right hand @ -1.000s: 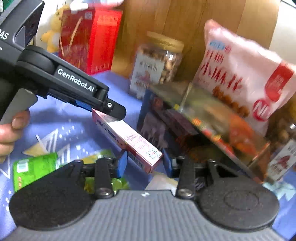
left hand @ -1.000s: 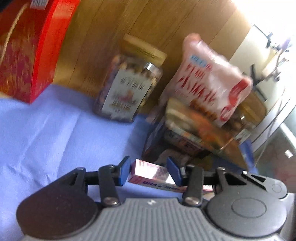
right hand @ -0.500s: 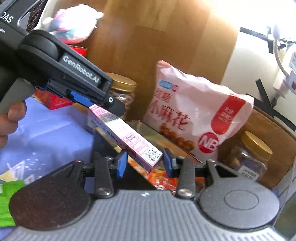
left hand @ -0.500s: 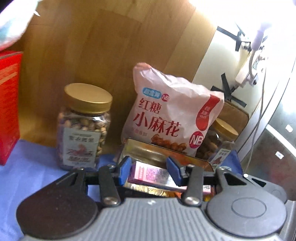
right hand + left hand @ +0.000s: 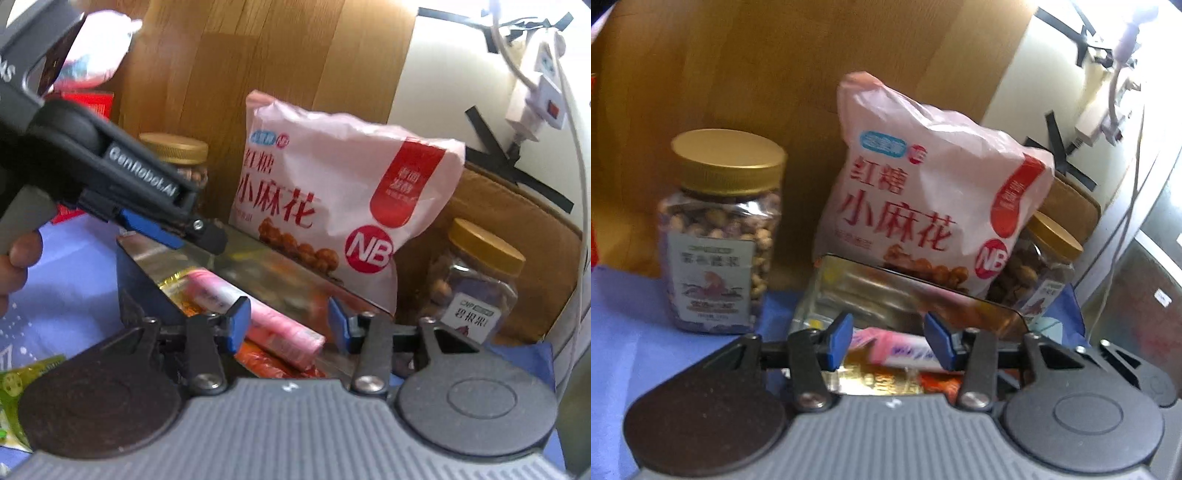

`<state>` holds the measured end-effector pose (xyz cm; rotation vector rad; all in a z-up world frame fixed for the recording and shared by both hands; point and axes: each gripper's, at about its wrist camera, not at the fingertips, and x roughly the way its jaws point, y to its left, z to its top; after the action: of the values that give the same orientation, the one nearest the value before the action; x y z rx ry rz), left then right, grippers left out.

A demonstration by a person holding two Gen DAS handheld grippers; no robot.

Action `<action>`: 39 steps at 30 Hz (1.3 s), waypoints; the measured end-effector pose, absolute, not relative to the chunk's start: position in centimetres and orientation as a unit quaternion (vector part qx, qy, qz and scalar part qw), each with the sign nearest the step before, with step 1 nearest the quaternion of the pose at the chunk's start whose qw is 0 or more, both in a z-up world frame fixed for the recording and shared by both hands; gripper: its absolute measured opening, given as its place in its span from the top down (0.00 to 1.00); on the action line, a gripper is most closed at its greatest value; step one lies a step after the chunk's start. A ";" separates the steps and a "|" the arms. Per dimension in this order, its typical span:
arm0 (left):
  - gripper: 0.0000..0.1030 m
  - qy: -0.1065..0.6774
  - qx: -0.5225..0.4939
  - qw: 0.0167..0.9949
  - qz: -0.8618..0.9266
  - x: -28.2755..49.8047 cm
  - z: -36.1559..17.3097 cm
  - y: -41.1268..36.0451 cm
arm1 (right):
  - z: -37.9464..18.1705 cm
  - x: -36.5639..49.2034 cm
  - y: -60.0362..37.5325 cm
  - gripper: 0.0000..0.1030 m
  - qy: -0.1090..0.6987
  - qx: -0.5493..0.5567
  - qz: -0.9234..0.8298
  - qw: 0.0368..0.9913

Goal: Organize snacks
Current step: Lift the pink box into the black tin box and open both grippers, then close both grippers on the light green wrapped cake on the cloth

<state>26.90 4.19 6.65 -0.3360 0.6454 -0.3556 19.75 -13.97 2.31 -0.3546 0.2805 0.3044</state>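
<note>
The pink box (image 5: 255,317) lies in the open tin (image 5: 266,269), on packets, near its front edge. Both grippers, left (image 5: 888,341) and right (image 5: 286,325), hover above it with jaws spread, holding nothing. Behind the tin leans a bag (image 5: 332,206), between two jars.

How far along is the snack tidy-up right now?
Done: the pink box lies in the tin on other packets, and both the left gripper and right gripper are open, holding nothing. Left: the green packets on the cloth, at least; the bag and jars stand behind the tin.
</note>
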 end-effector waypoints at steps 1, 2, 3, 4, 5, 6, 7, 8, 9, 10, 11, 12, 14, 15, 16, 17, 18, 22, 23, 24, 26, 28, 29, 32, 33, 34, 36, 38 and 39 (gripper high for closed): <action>0.58 0.316 -0.169 0.918 -0.170 26.8 6.7 4.6 | 2.5 19.6 -14.1 0.52 0.137 -0.170 0.148 0.965; 0.58 0.317 -0.174 0.917 -0.168 26.6 6.8 5.0 | 2.7 19.3 -14.3 0.52 0.133 -0.163 0.143 0.967; 0.58 0.317 -0.178 0.916 -0.168 26.2 7.0 5.3 | 3.0 18.8 -14.6 0.52 0.127 -0.151 0.141 0.970; 0.58 0.315 -0.180 0.916 -0.169 25.7 7.1 5.6 | 3.3 18.1 -14.9 0.52 0.118 -0.135 0.143 0.973; 0.58 0.313 -0.179 0.917 -0.170 25.1 7.2 5.7 | 3.6 17.1 -15.3 0.52 0.104 -0.118 0.144 0.977; 0.58 0.311 -0.174 0.919 -0.170 24.4 7.3 5.7 | 3.8 16.0 -15.6 0.52 0.086 -0.103 0.143 0.980; 0.58 0.310 -0.169 0.920 -0.170 23.6 7.3 5.7 | 3.9 14.7 -15.8 0.51 0.069 -0.090 0.141 0.983; 0.58 0.309 -0.166 0.920 -0.173 22.9 7.3 5.5 | 4.0 13.4 -16.0 0.49 0.057 -0.075 0.138 0.986; 0.58 0.309 -0.164 0.920 -0.177 22.0 7.3 5.4 | 4.0 12.3 -16.3 0.42 0.049 -0.058 0.137 0.988; 0.58 0.311 -0.161 0.919 -0.182 21.1 7.2 5.3 | 3.9 11.0 -16.7 0.36 0.041 -0.036 0.138 0.989; 0.56 0.312 -0.158 0.918 -0.185 20.2 7.1 5.1 | 3.8 10.0 -17.1 0.34 0.038 -0.019 0.138 0.990; 0.56 0.313 -0.154 0.918 -0.189 19.1 6.9 5.0 | 3.6 9.0 -17.4 0.33 0.035 -0.008 0.133 0.990; 0.56 0.314 -0.146 0.918 -0.193 17.2 6.7 4.7 | 3.4 7.7 -18.2 0.32 0.032 0.004 0.121 0.992; 0.56 0.314 -0.142 0.918 -0.196 16.4 6.5 4.5 | 3.5 7.4 -18.6 0.30 0.035 0.009 0.118 0.992; 0.56 0.315 -0.138 0.918 -0.199 15.4 6.3 4.4 | 3.8 7.3 -19.2 0.27 0.043 0.015 0.118 0.992; 0.56 0.316 -0.135 0.917 -0.201 14.6 6.2 4.3 | 4.3 7.5 -19.7 0.26 0.053 0.020 0.121 0.991; 0.56 0.317 -0.131 0.917 -0.203 13.8 6.0 4.3 | 5.1 7.7 -20.5 0.26 0.069 0.032 0.126 0.989; 0.56 0.311 -0.117 0.922 -0.200 11.0 6.0 5.1 | 9.6 7.7 -23.4 0.26 0.081 0.088 0.149 0.982; 0.56 0.308 -0.114 0.924 -0.196 10.5 6.1 5.4 | 11.6 7.6 -24.0 0.26 0.070 0.089 0.164 0.980; 0.56 0.303 -0.111 0.927 -0.190 10.0 6.3 5.8 | 13.8 7.5 -24.4 0.27 0.055 0.082 0.175 0.980; 0.56 0.297 -0.110 0.932 -0.179 9.4 6.7 6.4 | 18.6 7.0 -24.3 0.27 0.013 0.043 0.170 0.984; 0.56 0.296 -0.113 0.933 -0.169 9.0 6.9 7.0 | 24.0 6.5 -22.9 0.27 -0.034 -0.033 0.138 0.989; 0.56 0.297 -0.114 0.933 -0.165 8.8 7.0 7.1 | 26.6 6.1 -22.0 0.27 -0.062 -0.072 0.126 0.988; 0.56 0.299 -0.115 0.935 -0.153 8.2 6.8 7.2 | 31.8 4.2 -19.7 0.28 -0.156 -0.149 0.089 0.972; 0.56 0.298 -0.116 0.935 -0.152 8.1 6.7 7.3 | 32.3 3.8 -19.3 0.28 -0.171 -0.149 0.090 0.970; 0.56 0.299 -0.120 0.935 -0.150 7.9 6.4 7.4 | 32.2 3.4 -19.3 0.28 -0.177 -0.138 0.099 0.969; 0.56 0.307 -0.128 0.932 -0.146 7.9 5.9 7.8 | 29.9 3.0 -19.5 0.28 -0.162 -0.093 0.138 0.973; 0.56 0.316 -0.130 0.930 -0.139 7.8 5.4 8.2 | 25.5 2.9 -19.5 0.28 -0.117 -0.051 0.180 0.975; 0.56 0.319 -0.128 0.929 -0.135 7.7 5.1 8.5 | 22.6 2.9 -19.4 0.28 -0.089 -0.032 0.202 0.975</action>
<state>7.70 8.49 5.12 -0.2622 0.6541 -0.2757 2.88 -19.39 22.59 -0.0653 -0.1795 0.4078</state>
